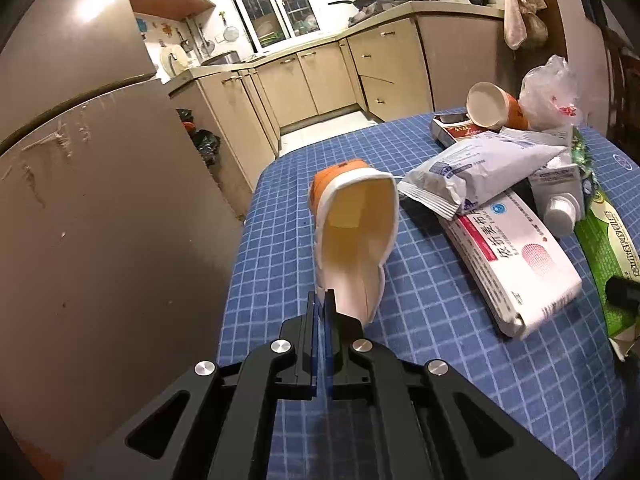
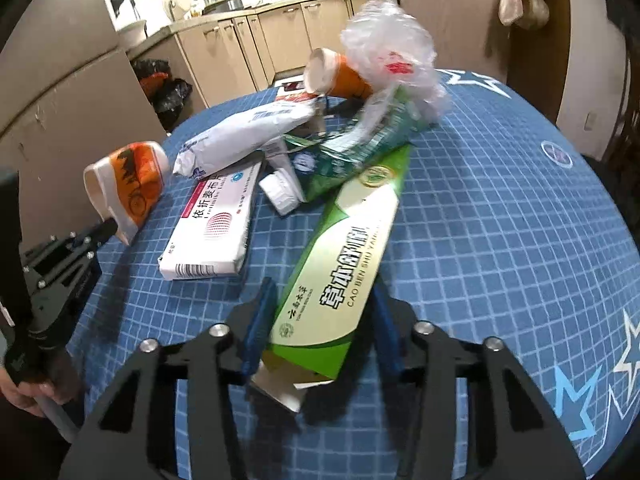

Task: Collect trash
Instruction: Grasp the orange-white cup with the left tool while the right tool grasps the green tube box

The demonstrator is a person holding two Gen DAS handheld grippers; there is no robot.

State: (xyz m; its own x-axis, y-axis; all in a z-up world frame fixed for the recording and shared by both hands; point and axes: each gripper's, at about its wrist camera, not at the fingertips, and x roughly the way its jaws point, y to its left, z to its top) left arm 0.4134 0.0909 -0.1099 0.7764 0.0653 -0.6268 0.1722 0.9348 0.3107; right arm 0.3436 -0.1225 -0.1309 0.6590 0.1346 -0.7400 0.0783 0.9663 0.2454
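A squashed orange-and-white paper cup [image 1: 356, 240] lies on its side at the left edge of the blue checked table [image 1: 420, 360]. My left gripper [image 1: 324, 294] is shut on the cup's flattened rim. The right wrist view shows the same cup [image 2: 132, 184] and left gripper [image 2: 108, 228] at the far left. A long green toothpaste box [image 2: 352, 248] points away from me, its near end between the fingers of my right gripper [image 2: 323, 286]. Both blue pads rest against the box's sides. An open flap hangs under that end.
A trash pile sits behind: white medicine box [image 2: 216, 228], white pouch [image 2: 240, 136], bottle with white cap [image 2: 280, 192], teal wrapper [image 2: 360, 140], second paper cup [image 2: 340, 76], clear plastic bag [image 2: 392, 52]. A brown fridge [image 1: 100, 200] stands left of the table. A person's hand [image 2: 24, 396] holds the left gripper.
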